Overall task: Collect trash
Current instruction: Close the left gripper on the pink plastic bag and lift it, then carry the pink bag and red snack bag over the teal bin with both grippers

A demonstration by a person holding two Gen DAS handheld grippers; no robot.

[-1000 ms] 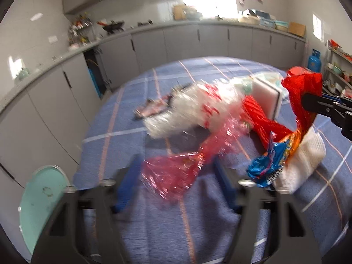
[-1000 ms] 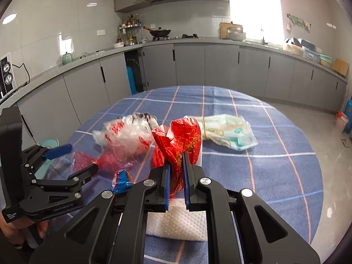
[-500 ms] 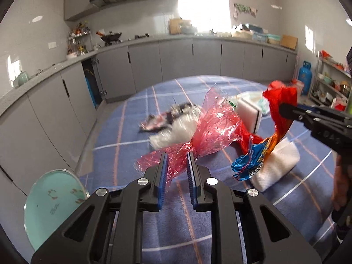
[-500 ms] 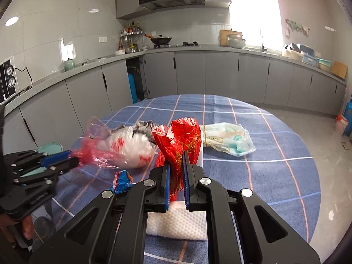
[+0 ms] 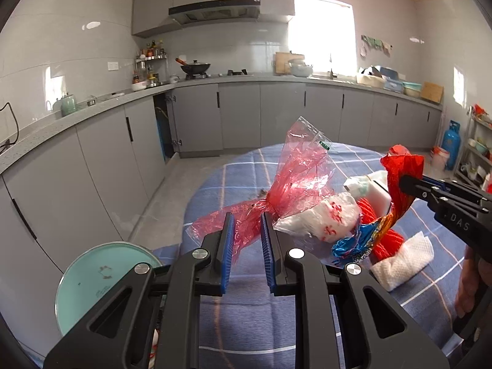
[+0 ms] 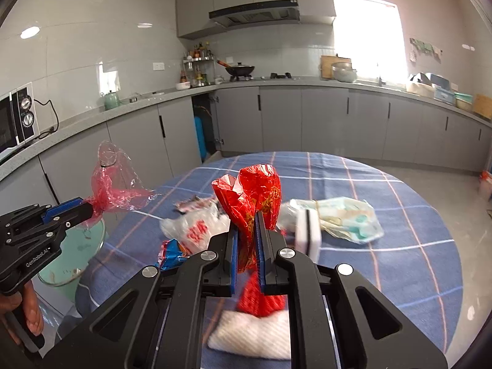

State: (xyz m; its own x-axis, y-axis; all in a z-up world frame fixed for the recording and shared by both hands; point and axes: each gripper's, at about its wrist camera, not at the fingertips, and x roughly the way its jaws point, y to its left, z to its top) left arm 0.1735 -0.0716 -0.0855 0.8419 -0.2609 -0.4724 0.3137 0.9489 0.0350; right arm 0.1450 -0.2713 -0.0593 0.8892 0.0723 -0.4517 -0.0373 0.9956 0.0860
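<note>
Your left gripper (image 5: 245, 226) sits left of your right gripper (image 6: 247, 226), both above the near part of the round table (image 6: 399, 246). The wrapper (image 6: 255, 203) between your right jaws hangs over a folded paper towel (image 6: 255, 335). Behind it lie a plastic bag (image 6: 196, 227) and, further right, a pouch (image 6: 347, 218). A bin (image 5: 98, 279) stands on the floor left of the table, below the film (image 5: 295, 181) in your left jaws.
</note>
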